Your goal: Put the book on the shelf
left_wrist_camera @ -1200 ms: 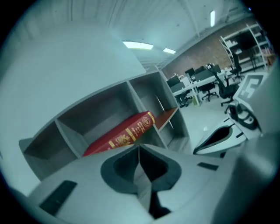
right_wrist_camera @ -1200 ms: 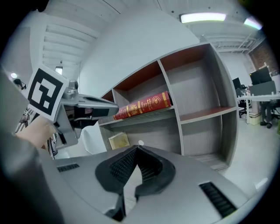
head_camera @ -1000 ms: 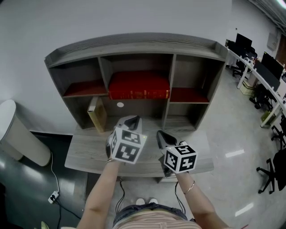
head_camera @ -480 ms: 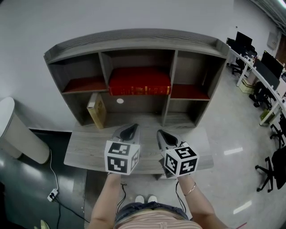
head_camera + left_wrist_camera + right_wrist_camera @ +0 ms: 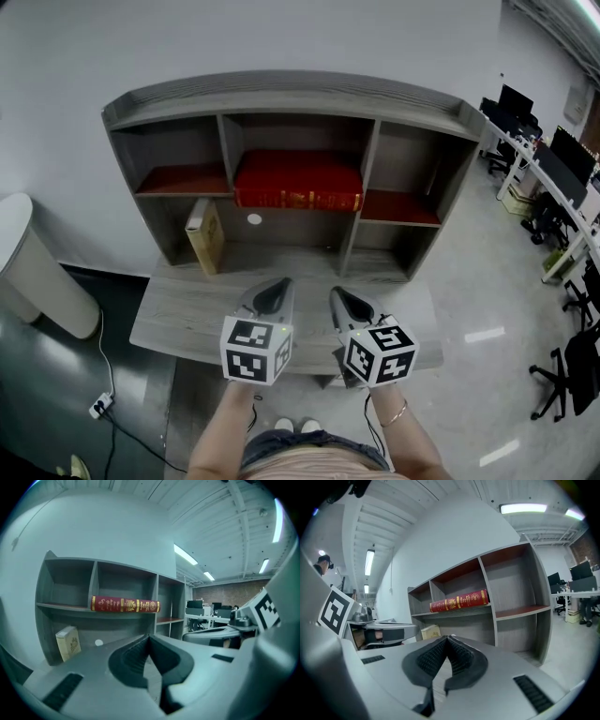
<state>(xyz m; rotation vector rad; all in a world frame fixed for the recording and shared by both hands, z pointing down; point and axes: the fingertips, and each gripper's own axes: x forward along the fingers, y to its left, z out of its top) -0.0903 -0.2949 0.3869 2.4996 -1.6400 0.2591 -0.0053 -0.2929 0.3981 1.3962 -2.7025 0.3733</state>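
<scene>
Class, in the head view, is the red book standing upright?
No, the red book lies flat in the middle compartment of the shelf unit, spine facing out.

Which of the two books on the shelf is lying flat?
The red book lies flat, its gold-printed spine facing out; the beige book, lower and to its left, stands on end.

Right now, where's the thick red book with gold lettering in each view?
Head view: thick red book, centre, flat inside the grey wooden shelf unit.
Left gripper view: left of centre, mid-height.
Right gripper view: centre, mid-height.
Shared landmark: small tan book, below-left of it in each.
</scene>
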